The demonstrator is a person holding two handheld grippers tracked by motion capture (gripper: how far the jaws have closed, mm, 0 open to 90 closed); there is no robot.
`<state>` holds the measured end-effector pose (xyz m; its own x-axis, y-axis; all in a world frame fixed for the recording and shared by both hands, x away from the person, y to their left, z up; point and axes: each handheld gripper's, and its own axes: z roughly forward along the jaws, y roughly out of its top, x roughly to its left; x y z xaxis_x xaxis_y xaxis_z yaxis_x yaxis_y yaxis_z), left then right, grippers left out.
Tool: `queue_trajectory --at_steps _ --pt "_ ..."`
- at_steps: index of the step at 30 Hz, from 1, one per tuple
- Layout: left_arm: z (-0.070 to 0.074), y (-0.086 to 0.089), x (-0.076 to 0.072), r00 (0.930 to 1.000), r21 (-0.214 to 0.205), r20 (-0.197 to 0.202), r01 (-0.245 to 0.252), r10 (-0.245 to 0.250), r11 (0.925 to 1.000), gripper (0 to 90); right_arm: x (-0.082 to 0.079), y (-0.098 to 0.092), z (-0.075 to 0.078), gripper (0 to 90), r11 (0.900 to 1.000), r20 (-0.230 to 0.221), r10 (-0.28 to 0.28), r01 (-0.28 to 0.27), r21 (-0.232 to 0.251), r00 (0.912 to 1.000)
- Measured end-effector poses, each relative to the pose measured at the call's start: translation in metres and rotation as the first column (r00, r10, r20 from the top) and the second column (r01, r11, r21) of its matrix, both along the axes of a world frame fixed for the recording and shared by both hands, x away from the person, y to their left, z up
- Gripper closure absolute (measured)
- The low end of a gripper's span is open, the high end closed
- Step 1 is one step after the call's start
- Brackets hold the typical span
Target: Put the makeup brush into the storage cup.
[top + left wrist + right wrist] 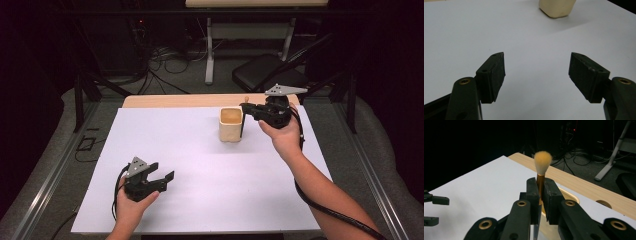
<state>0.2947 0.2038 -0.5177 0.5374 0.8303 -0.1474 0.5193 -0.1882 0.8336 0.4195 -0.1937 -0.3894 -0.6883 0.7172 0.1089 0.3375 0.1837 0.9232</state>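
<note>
right gripper (540, 195) w/ jaws pinching a makeup brush (541, 167) by its gold ferrule; right gripper view shows this best: bristle head tan-white, upright above the pads, dark handle dropping between the jaws toward the cream cup (571, 196) just below/behind. in the high view the right gripper (248, 111) sits at the cup's (231, 124) right rim, near the far edge of the white sheet (200, 170); there the brush is only a small tan tip (245, 98) + thin dark line along the cup's side, so the grip itself is hard to read from above.

left gripper (165, 181) rests low at the near left of the sheet, well apart from the cup. left gripper view: jaws spread wide, nothing between the pads (495, 75), bare sheet under them; cup (556, 8) cut off at the top edge, only its base seen.

cup's inside is tan from above, contents can't tell. whether the brush handle's end is still in the cup or clear of it: can't tell, jaws block it. left gripper's jaw tips (436, 201) cut off at that view's left edge.
</note>
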Motion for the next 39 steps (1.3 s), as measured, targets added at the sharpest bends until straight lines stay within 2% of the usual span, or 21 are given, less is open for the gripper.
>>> queue_trajectory --at_steps 7,20,39 --pt "-0.001 0.005 -0.002 0.9999 -0.001 -0.003 -0.012 0.012 0.9999 29.5 0.003 0.004 0.009 83.6 1.0 0.014 -0.002 0.002 -0.002 0.9999" --pt "-0.004 0.011 -0.005 0.9994 -0.022 -0.013 -0.032 0.032 0.9992 29.5 0.016 0.002 0.016 83.6 0.9989 0.012 -0.047 0.047 0.008 0.9988" --pt "-0.008 0.008 -0.007 0.9998 -0.008 -0.009 -0.017 0.017 0.9998 29.5 0.033 0.008 0.023 83.6 0.995 0.016 -0.1 0.099 0.008 0.9949"
